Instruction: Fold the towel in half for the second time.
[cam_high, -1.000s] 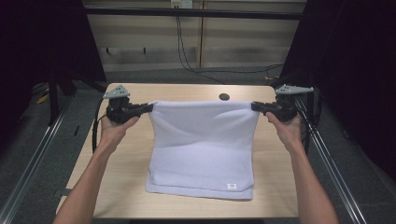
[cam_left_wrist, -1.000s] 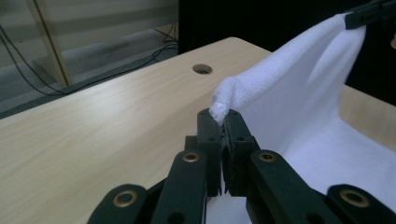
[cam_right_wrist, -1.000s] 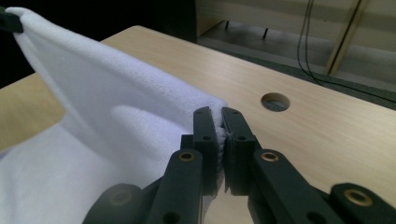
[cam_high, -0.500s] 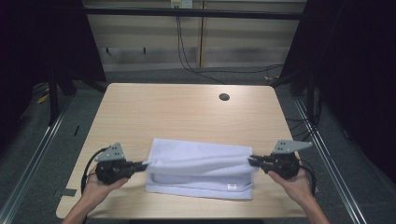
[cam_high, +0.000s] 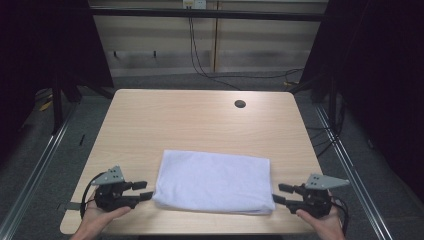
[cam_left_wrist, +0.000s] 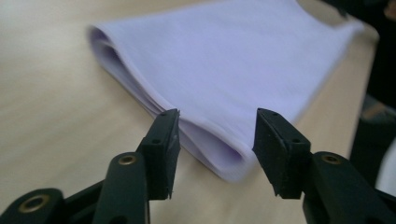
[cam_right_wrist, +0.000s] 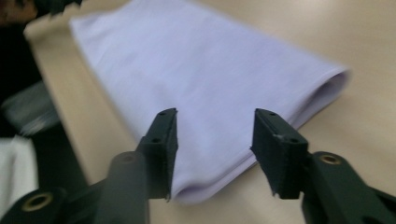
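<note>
A white cloth (cam_high: 214, 181) lies folded in a flat rectangle near the front of the wooden table (cam_high: 190, 120). My left gripper (cam_high: 144, 190) sits just off the cloth's near left corner, its jaws having just been opening, now open. In the left gripper view the cloth's (cam_left_wrist: 224, 79) folded corner lies just beyond the open jaws of the gripper (cam_left_wrist: 215, 140), untouched by the pads. My right gripper (cam_high: 279, 194) rests off the near right corner, also just opened. The right gripper view shows the cloth (cam_right_wrist: 201, 79) ahead of the gripper's (cam_right_wrist: 214, 140) spread jaws, free of them.
A round cable hole (cam_high: 240, 104) sits in the table's far right part. Metal rails (cam_high: 37, 175) run along the floor on both sides. Cables (cam_high: 200, 60) hang by the back wall. The table's front edge is right under both hands.
Both grippers drew the cloth's far edge toward the front and down, folding it over itself. They have let go and now stand open beside the flat cloth.
</note>
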